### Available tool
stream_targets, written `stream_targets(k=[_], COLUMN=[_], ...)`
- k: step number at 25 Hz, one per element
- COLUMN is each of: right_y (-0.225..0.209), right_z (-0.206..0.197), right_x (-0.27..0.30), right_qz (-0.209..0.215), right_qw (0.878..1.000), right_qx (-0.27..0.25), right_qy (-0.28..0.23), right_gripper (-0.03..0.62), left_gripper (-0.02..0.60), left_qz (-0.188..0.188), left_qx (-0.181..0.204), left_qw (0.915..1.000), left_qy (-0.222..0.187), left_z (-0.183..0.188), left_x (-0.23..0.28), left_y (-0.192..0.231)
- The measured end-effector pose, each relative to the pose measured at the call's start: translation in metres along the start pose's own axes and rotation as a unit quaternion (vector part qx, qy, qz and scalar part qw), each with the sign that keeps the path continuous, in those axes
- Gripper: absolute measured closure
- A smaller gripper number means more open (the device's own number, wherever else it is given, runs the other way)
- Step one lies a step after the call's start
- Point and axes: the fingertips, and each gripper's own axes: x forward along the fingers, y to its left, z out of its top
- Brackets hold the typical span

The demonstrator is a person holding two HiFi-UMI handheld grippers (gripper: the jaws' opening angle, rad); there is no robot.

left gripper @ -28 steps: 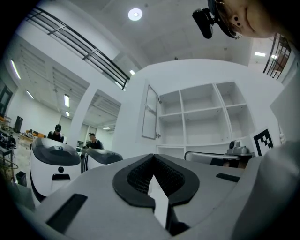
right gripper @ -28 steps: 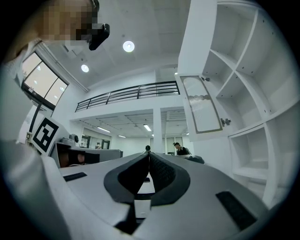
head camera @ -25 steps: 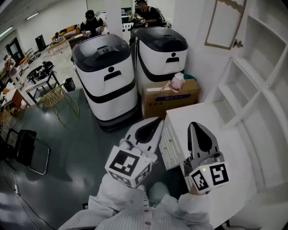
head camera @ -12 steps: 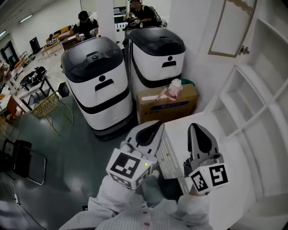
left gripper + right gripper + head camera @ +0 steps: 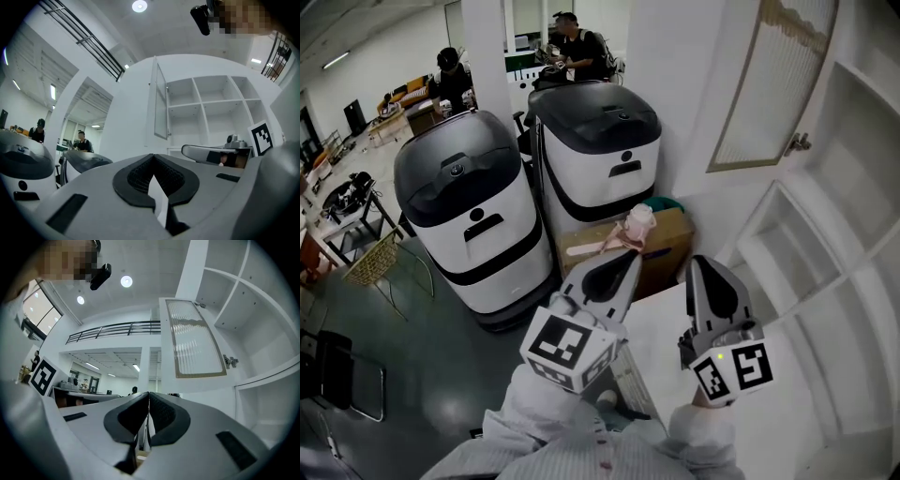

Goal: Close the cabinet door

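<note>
Well, the cabinet door point(image 5: 773, 84) stands swung out from the white cabinet point(image 5: 862, 178), its ribbed glass panel tilted away from the bare shelves. Both tongs are below the door and well apart from it, over the white desk point(image 5: 661, 323). The left tongs point(image 5: 623, 267) sit further from the door than the right tongs point(image 5: 705, 267), and neither touches it.

From the head view you can tell what stands beyond the door on its far side: two white machines with dark lids point(image 5: 473, 225) and a cardboard box point(image 5: 661, 246) with a pink thing point(image 5: 635, 225) on top. Neither gripper view shows that box clearly.

The left gripper view catches the door point(image 5: 161, 108) edge-on, a thin slab beside the shelf compartments. Its tongs point(image 5: 152, 176) are pressed together with nothing between them.

The right gripper view faces the door point(image 5: 194, 338) almost flat, so the glass and the small latch point(image 5: 229, 361) at its lower corner show plainly. Those tongs point(image 5: 147, 413) are closed tight and empty too.
</note>
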Motion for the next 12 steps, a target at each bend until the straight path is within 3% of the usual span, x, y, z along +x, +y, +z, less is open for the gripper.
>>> stream_targets(k=[12], right_y=[-0.057], right_z=[-0.010], right_x=[0.038], right_qz=[-0.029], right_qw=[1.000], right_qx=[-0.011], right_qy=[0.004], right_gripper=[0.580], left_gripper=[0.571], left_qz=[-0.028], left_qx=[-0.004], left_qw=[0.9996], left_qy=[0.008], left_z=[-0.012], left_x=[0.074], left_y=[0.019])
